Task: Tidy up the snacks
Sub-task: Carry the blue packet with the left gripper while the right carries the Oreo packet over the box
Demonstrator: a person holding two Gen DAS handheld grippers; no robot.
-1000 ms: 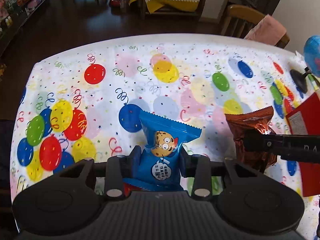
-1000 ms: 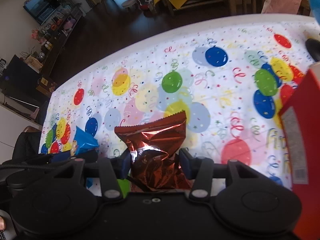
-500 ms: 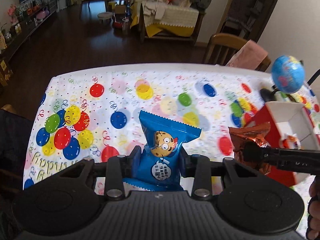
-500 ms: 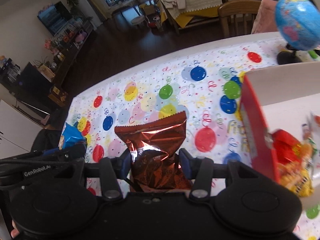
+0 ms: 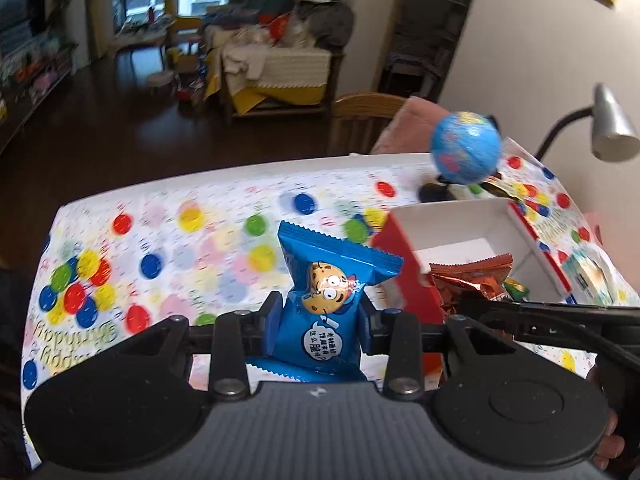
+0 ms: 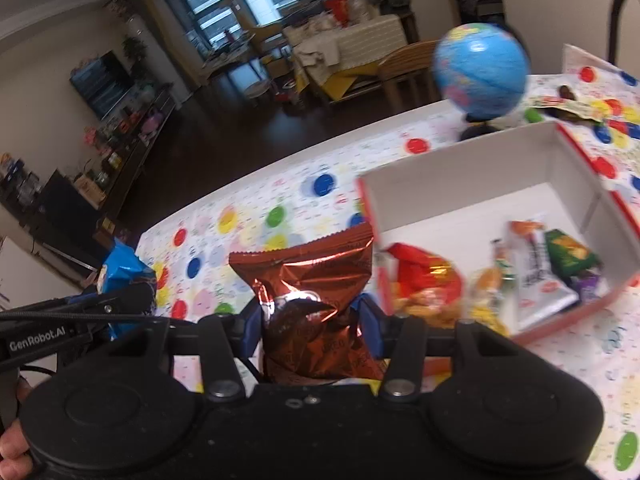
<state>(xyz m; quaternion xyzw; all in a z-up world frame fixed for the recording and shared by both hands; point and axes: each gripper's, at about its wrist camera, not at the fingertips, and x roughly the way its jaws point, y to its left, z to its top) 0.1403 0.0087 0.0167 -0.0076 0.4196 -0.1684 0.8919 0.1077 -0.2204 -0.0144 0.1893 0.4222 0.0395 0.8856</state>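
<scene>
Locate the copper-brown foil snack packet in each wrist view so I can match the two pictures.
Left wrist: brown packet at right of centre, in front of the red box, held by the right gripper.
Right wrist: brown packet at bottom centre, clamped between the fingers.
Shared landmark: the blue globe beyond the box.

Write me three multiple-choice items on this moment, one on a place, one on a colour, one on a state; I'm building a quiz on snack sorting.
1. Where does the globe stand?
A. beyond the box's far wall
B. inside the box
C. on the floor

2. What colour is the packet in the left gripper?
A. green
B. blue
C. copper

3. What is the right gripper doing?
A. standing open, nothing in it
B. clamping the box wall
C. gripping a copper foil packet

Answers: 1 A, its base sits on the tablecloth behind the red box; 2 B, the blue cookie packet; 3 C, the pads pinch the copper foil packet.
</scene>
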